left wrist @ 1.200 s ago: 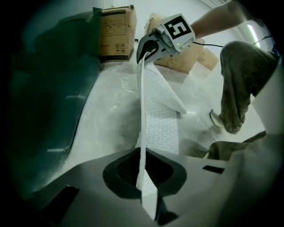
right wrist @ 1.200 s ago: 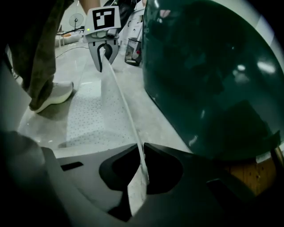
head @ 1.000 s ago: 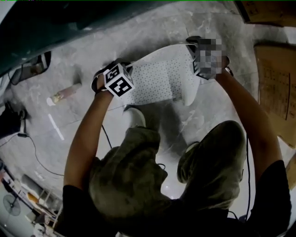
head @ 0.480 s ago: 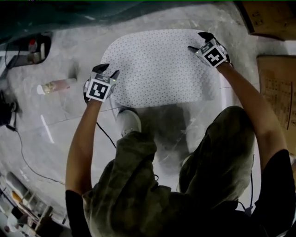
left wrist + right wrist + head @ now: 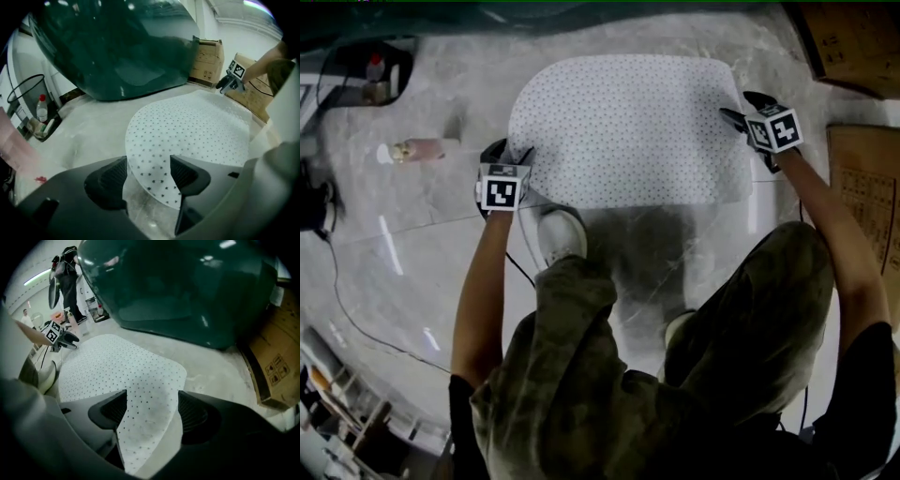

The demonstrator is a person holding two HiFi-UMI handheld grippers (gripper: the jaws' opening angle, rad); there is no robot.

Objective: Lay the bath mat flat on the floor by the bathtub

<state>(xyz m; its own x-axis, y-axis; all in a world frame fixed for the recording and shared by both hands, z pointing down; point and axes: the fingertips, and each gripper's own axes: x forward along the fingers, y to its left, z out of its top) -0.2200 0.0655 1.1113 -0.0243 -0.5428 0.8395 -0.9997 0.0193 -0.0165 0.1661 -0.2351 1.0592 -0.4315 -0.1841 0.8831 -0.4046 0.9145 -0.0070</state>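
The white bath mat (image 5: pixel 628 127), dotted with small dark holes, lies spread out on the grey floor beside the dark green bathtub (image 5: pixel 117 47). My left gripper (image 5: pixel 510 148) is at the mat's near left corner. Its jaws have just been opening, and that corner (image 5: pixel 154 180) lies loose between the pads without being pressed. At the mat's right edge my right gripper (image 5: pixel 739 105) also stands wide after opening. The mat's right corner (image 5: pixel 145 427) passes between its jaws, free of both pads.
A bottle (image 5: pixel 417 150) lies on the floor left of the mat. A wire basket (image 5: pixel 370 75) holding bottles stands at the far left. Cardboard boxes (image 5: pixel 853 37) line the right side. A white shoe (image 5: pixel 561 234) stands just behind the mat's near edge.
The mat hung bunched between the shut grippers, then came down and spread flat on the floor. Both hands moved down and apart, and both pairs of jaws opened.
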